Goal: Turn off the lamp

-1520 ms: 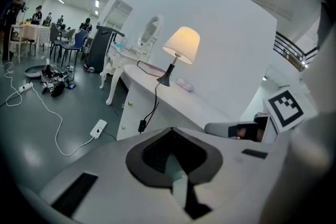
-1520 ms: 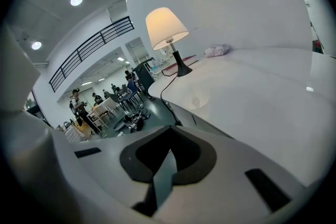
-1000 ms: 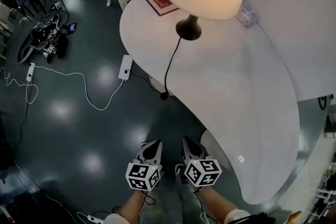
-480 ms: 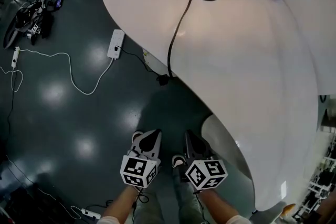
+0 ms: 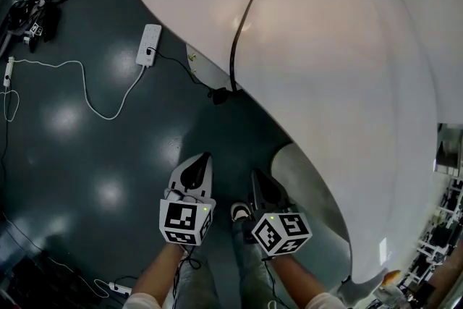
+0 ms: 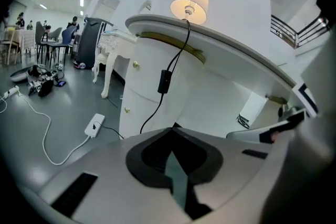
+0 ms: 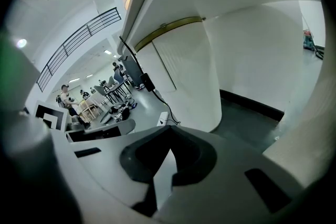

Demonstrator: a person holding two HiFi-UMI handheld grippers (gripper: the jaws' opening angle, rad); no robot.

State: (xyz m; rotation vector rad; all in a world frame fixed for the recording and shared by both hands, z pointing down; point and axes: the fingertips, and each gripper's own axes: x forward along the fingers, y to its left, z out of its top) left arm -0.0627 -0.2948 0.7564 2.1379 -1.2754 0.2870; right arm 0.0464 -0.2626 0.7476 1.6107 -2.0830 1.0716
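Left gripper (image 5: pixel 202 159): in my left hand; jaws pressed together, nothing between them.
Right gripper (image 5: pixel 256 177): just beside my left one; jaws likewise closed and empty.
Floor (image 5: pixel 87 148): dark and glossy, under both my grippers.
Table (image 5: pixel 347 83): white, with a rounded top, ahead of and above my grippers; neither touches it.
Cord (image 5: pixel 242 25): black, running from the lamp base over the table edge, ahead of my left gripper.
Inline switch (image 6: pixel 164 81): a black block hanging on the cord below the tabletop, well apart from my jaws.
Lamp (image 6: pixel 189 3): on the tabletop, farthest ahead; shade lit.
Power strip (image 5: pixel 148 54): white, on the floor ahead and to my left.
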